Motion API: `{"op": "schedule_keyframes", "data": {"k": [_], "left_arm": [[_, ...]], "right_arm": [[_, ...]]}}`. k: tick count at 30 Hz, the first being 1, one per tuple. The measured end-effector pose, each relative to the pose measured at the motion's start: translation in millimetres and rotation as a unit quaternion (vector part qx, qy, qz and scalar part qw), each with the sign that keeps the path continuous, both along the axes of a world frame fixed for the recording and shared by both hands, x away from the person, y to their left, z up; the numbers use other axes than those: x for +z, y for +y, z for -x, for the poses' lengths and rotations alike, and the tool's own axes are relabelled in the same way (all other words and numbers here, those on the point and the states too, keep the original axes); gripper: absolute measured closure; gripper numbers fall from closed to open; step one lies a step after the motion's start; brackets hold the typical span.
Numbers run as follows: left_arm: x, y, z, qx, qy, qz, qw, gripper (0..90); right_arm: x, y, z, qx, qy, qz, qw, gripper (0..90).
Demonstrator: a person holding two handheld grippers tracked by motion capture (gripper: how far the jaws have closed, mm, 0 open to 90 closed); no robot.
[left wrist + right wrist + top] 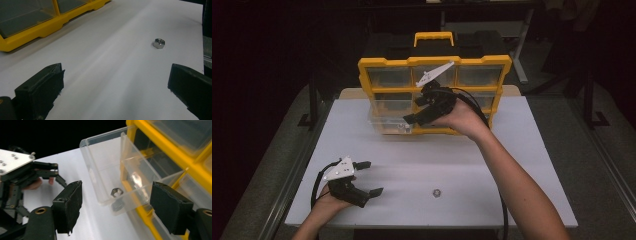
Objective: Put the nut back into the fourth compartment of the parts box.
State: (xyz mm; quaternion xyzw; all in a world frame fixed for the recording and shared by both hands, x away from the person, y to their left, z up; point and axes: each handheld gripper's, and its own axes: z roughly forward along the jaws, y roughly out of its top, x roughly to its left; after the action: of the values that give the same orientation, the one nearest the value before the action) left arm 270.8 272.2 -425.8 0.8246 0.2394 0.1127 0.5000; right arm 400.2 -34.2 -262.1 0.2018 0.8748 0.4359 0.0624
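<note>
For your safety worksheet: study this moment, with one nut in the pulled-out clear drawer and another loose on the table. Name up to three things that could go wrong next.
1. The clear drawer juts well out of the yellow organizer; the open right gripper close by could knock it and perhaps tip it out.
2. A jolt might bounce out the nut in the drawer.
3. The loose nut is small and lies flat; the open left gripper may push it away rather than pinch it.
</note>
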Motion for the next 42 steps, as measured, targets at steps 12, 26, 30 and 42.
{"op": "schedule_keyframes", "data": {"k": [12, 26, 30, 42], "left_arm": [[-0.2, 0.8, 0.7, 0.0, 0.001, -0.004, 1.0, 0.5], [-0.9, 0.3, 1.5, 0.0, 0.003, -0.003, 1.0, 0.4], [-1.2, 0.1, 1.9, 0.001, 0.005, -0.003, 1.0, 0.4], [-1.9, -0.6, 1.7, -0.002, 0.003, -0.006, 1.0, 0.4]], "right_arm": [[-25.5, -13.5, 18.9, 0.009, -0.005, 0.009, 0.9999, 20.1], [-55.9, -30.8, 37.6, -0.007, 0.011, 0.01, 0.9999, 19.0], [-65.5, -34.1, 44.8, -0.002, 0.007, 0.017, 0.9998, 19.2], [-92.8, -43.2, 68.9, -0.001, 0.011, 0.031, 0.9995, 23.0]]}}
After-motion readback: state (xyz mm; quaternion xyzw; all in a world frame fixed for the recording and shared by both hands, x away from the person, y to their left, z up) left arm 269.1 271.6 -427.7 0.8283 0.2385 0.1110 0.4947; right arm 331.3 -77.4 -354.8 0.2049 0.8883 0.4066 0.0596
